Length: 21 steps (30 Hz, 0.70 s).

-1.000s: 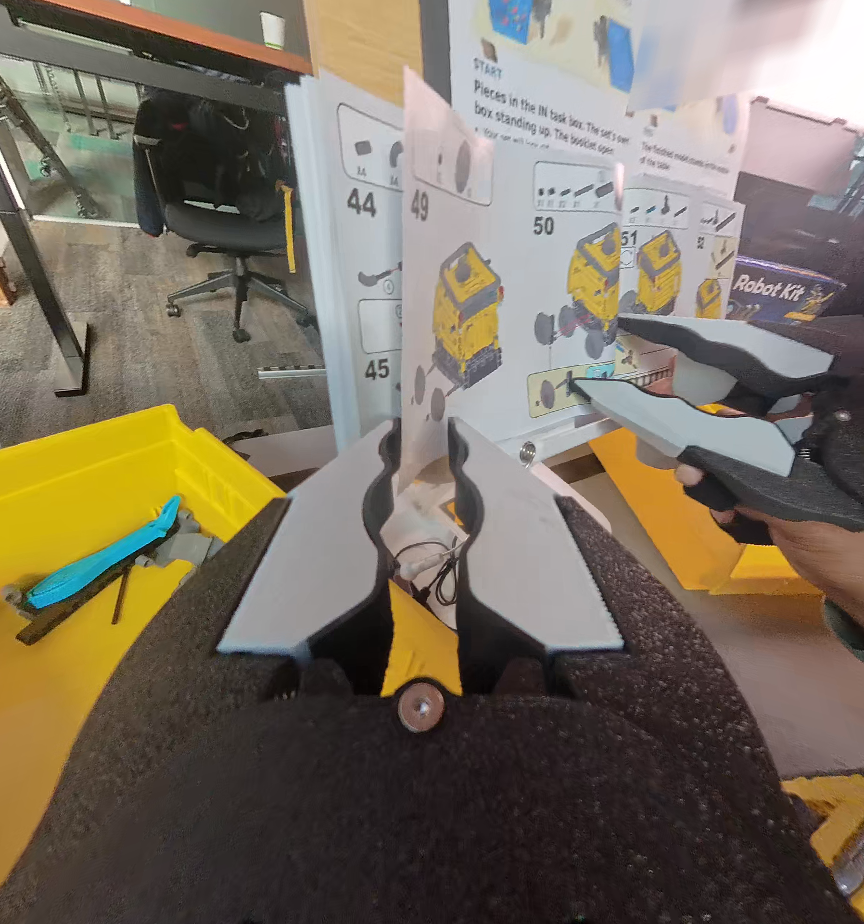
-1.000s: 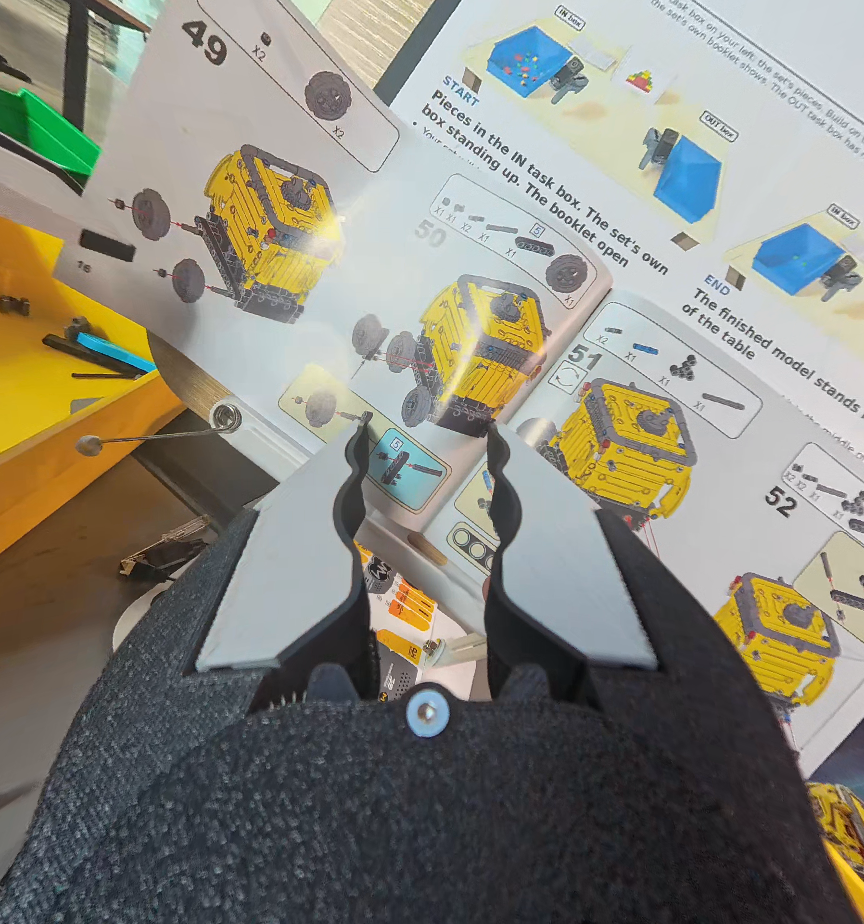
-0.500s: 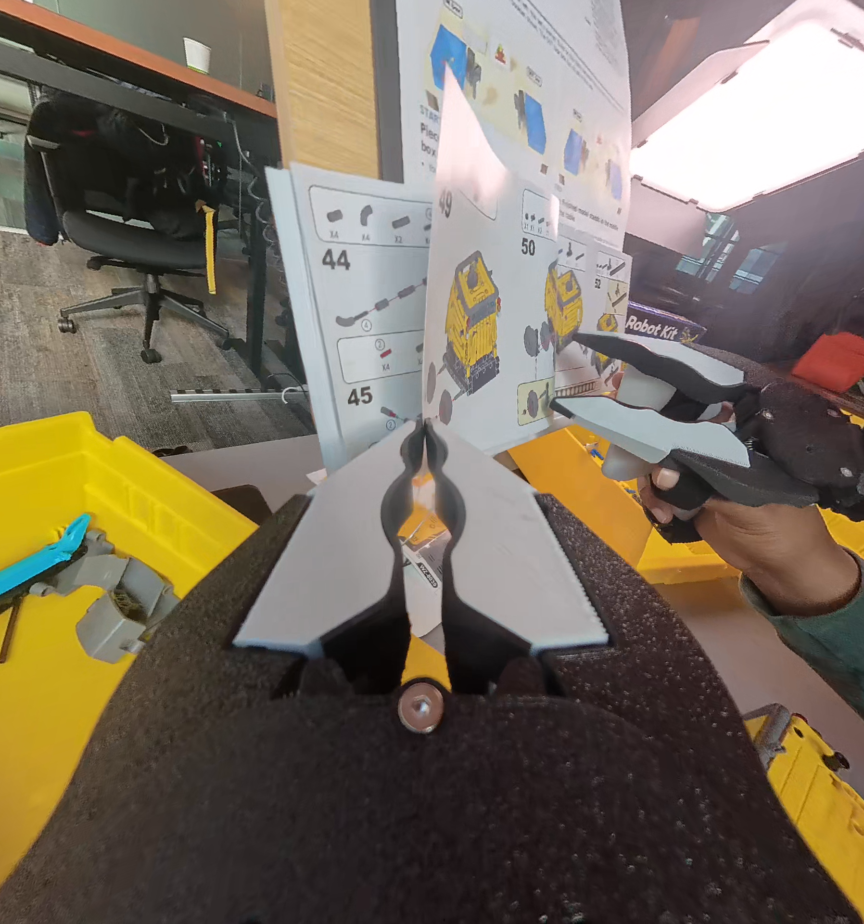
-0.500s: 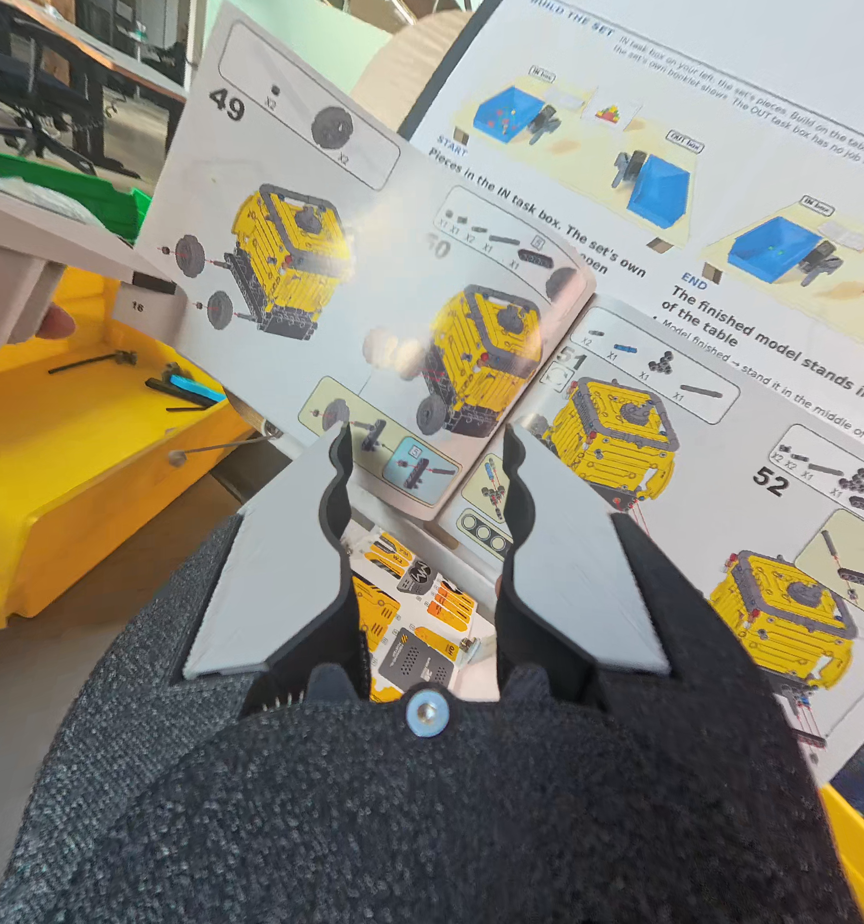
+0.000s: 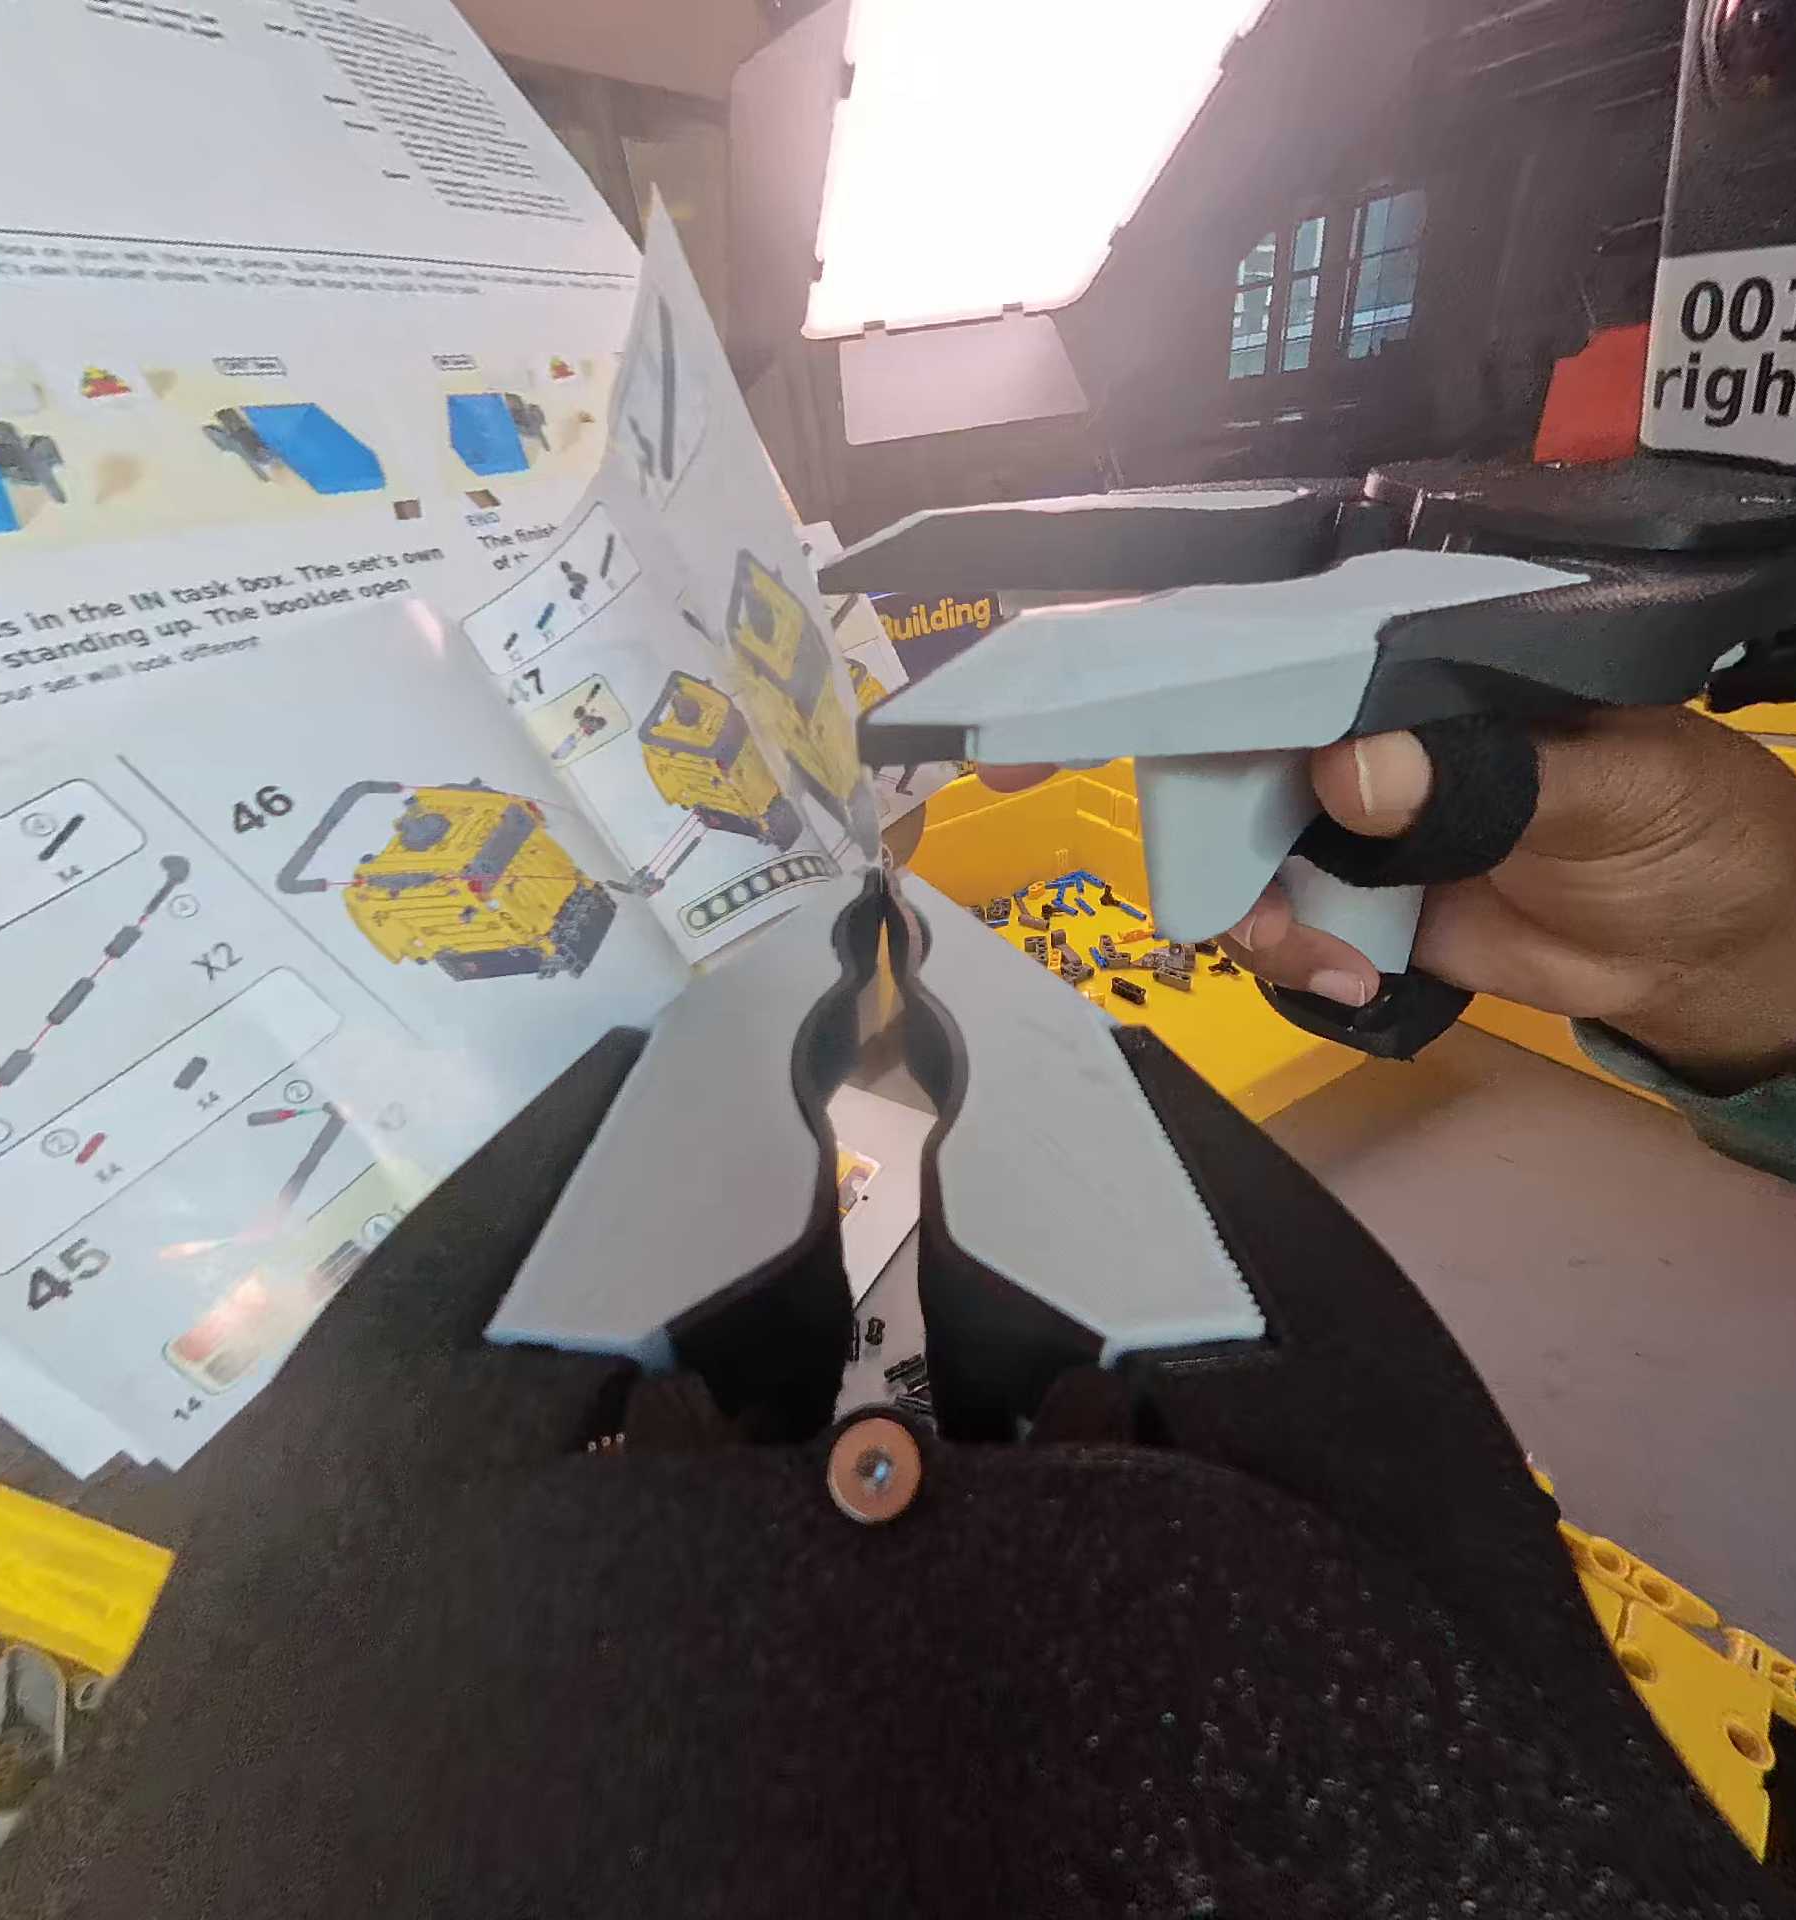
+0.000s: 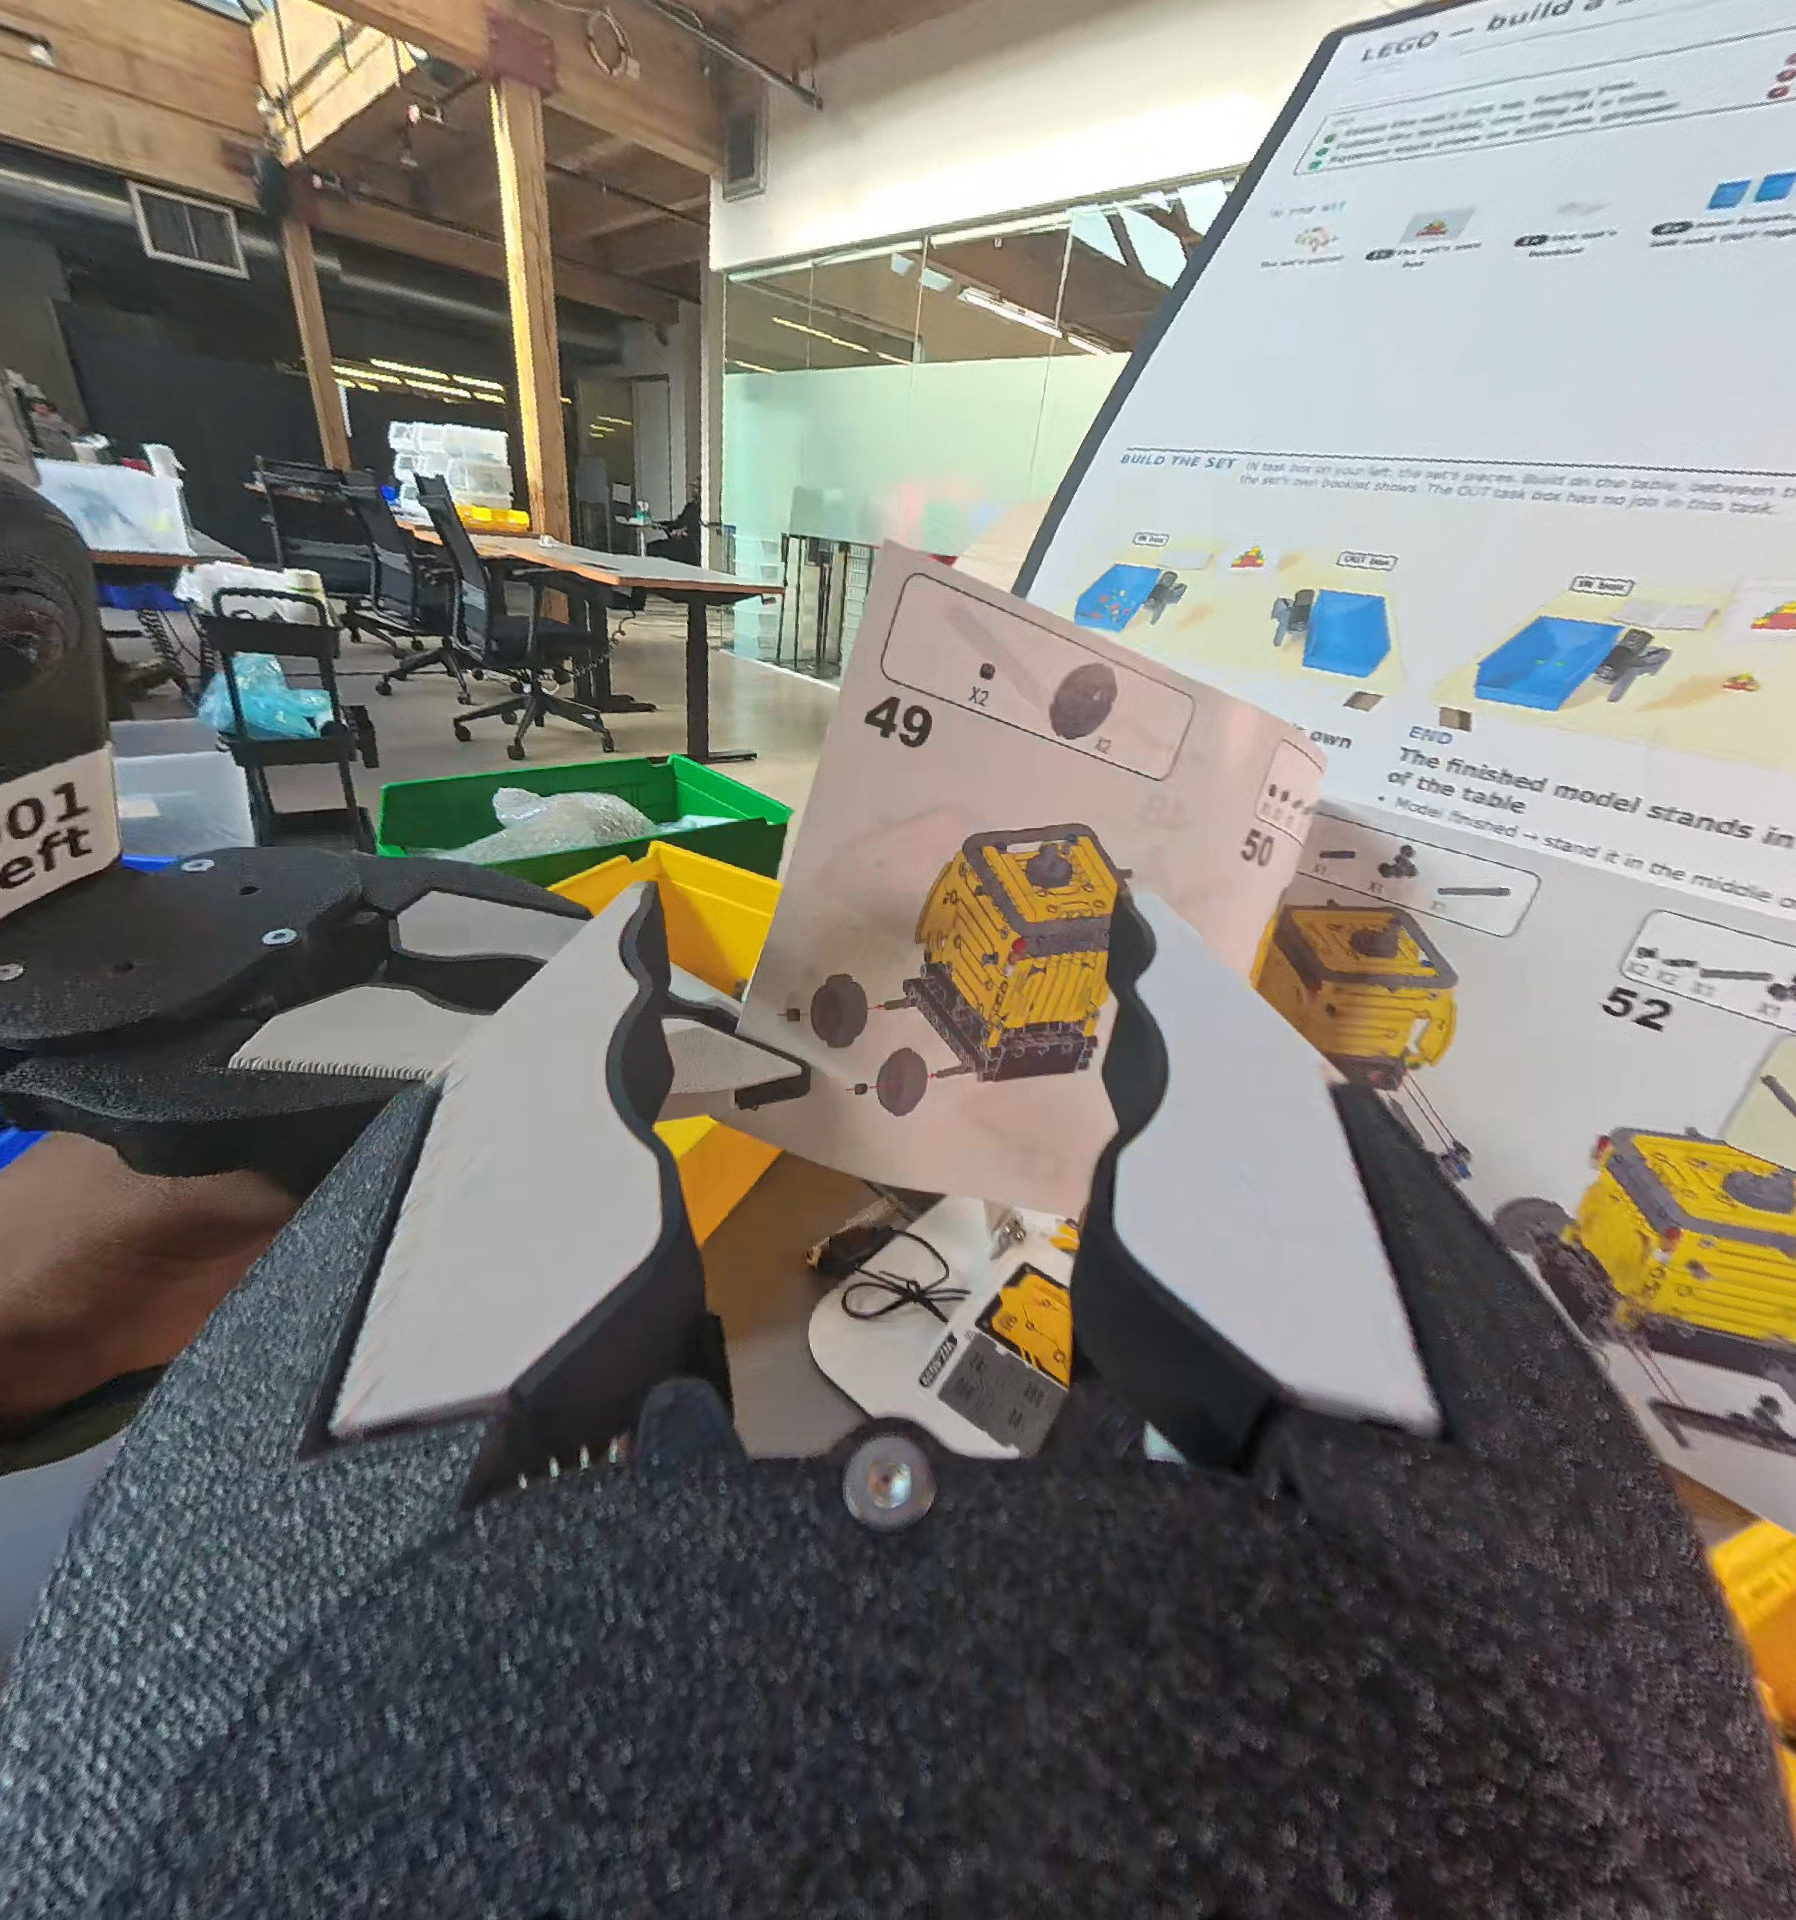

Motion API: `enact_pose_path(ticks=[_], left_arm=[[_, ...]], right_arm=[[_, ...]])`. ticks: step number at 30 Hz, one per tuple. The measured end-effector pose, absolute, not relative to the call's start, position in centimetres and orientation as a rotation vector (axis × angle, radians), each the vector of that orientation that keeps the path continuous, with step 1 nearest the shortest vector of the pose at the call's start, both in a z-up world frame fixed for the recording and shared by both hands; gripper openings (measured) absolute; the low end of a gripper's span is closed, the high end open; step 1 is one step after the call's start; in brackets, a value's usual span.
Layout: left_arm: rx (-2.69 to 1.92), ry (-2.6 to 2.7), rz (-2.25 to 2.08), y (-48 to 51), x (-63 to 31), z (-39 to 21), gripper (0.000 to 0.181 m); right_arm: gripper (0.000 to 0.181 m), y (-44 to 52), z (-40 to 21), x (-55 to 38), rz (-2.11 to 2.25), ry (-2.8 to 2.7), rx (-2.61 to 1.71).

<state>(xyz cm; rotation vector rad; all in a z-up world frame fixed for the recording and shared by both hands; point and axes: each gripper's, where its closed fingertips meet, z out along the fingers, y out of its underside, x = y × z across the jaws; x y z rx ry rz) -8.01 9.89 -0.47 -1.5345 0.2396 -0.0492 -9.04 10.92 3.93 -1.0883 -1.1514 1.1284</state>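
Booklet page (image 5: 769, 665) (upright) pinched in left tool (image 5: 881, 894).

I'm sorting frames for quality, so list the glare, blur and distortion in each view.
Left wrist view: a light panel blows out to white, the lifted booklet page is motion-blurred, glare streaks the open booklet. Right wrist view: soft glare washes the page, the instruction board is blurred; wide-angle bending shows in both.
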Motion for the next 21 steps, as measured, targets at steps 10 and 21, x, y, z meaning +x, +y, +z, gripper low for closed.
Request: enact_pose_path(ticks=[10,21], left_arm=[[-1.554,0.342,-0.048,12.7,-3.1,-2.1,0.007],[-1.569,0.261,-0.080,12.1,-5.7,-3.1,0.011]], right_arm=[[0.003,16.9,1.9,-2.4,0.976,-1.047,-1.145],[0.000,24.0,0.6,0.4,1.073,-0.844,-1.274]])
